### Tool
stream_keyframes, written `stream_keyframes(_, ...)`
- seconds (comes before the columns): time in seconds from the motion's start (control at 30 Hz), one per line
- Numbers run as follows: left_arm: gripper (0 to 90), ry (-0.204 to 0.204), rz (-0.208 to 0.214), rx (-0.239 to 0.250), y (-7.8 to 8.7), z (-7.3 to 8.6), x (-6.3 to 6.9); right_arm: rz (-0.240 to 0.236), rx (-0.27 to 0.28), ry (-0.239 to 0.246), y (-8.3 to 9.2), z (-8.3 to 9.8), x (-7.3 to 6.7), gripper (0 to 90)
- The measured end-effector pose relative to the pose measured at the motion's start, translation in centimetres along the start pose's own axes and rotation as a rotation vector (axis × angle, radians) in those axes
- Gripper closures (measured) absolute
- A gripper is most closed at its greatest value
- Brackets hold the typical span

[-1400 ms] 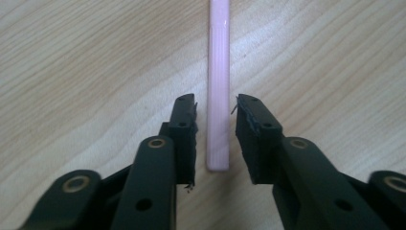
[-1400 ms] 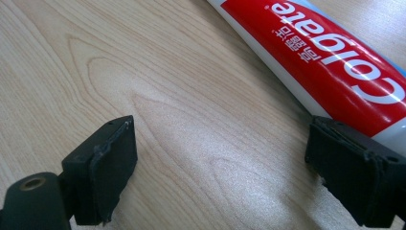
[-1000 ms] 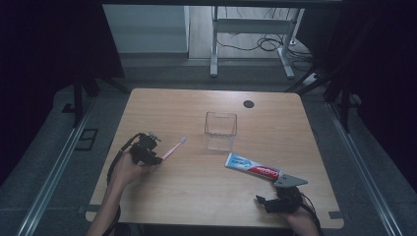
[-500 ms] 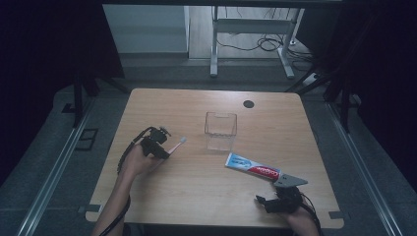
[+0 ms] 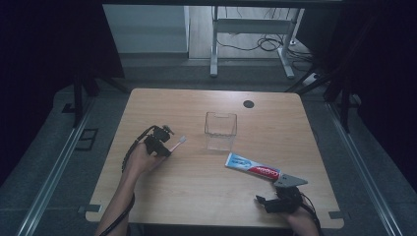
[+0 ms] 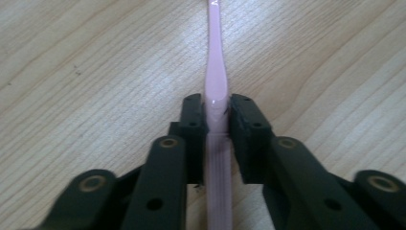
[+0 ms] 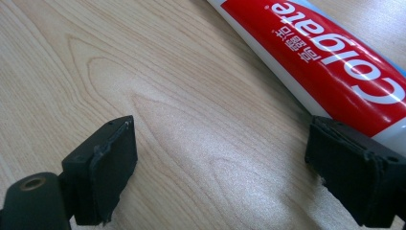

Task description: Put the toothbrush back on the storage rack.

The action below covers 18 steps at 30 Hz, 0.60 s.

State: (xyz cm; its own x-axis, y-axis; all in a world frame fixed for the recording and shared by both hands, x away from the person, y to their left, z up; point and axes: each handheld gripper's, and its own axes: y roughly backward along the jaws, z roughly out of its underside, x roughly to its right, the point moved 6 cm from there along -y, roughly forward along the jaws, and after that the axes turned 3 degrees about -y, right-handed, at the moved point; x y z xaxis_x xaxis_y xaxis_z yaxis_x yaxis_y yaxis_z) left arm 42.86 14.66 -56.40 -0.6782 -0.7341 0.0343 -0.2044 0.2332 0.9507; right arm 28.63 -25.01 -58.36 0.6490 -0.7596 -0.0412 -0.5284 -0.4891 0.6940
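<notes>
Between left tool [image 6: 216, 124] jaws — pink toothbrush [image 6: 214, 72]

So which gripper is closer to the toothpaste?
Right. The right gripper sits open beside the toothpaste, one jaw by the tube's end. The left gripper is across the table, shut on the toothbrush.

Black fingers [image 6: 194, 129] with round rivets; right gripper [image 5: 275, 202] carries a grey three-cornered plate.

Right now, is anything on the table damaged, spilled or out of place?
Nothing stands out. The clear cup stands upright, the toothpaste tube lies flat and intact, and the left gripper holds the pink toothbrush squarely.
</notes>
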Motion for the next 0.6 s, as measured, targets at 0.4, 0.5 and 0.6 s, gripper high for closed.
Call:
stream_keyframes(0.4,78.8,0.036,0.022,0.061,0.9,-0.2,-0.2,0.000,-0.002,0.001,0.0,0.0,0.0,10.5)
stream_keyframes(0.5,78.8,0.034,0.020,0.083,1.4,-0.3,-0.3,0.000,-0.002,0.001,0.0,0.0,0.0,10.5)
stream_keyframes(0.6,78.7,0.035,0.029,0.107,1.9,-0.4,-0.4,-0.001,-0.002,0.001,0.0,0.0,0.0,10.5)
